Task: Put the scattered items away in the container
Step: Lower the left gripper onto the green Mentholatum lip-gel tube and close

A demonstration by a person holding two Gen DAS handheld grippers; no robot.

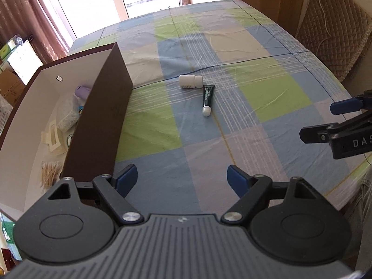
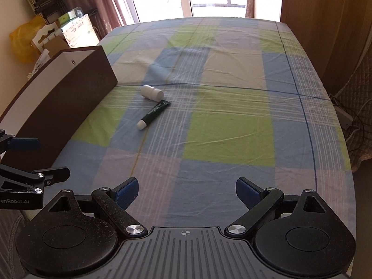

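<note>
Both grippers, left gripper [image 1: 182, 177] and right gripper [image 2: 187, 191], are spread and empty. White bottle [image 2: 152, 92] touches green tube [image 2: 154, 114] beside the container [image 1: 102, 116]; we approach each singly, closing across its width.

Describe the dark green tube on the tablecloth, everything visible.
The dark green tube is a small squeeze tube with pale lettering, too small to read, a white cap and a flat crimped end. It lies flat on the checked tablecloth, cap pointing toward the cameras. Its crimped end meets or nearly meets the white bottle, which lies on its side. Neither gripper touches it.
</note>
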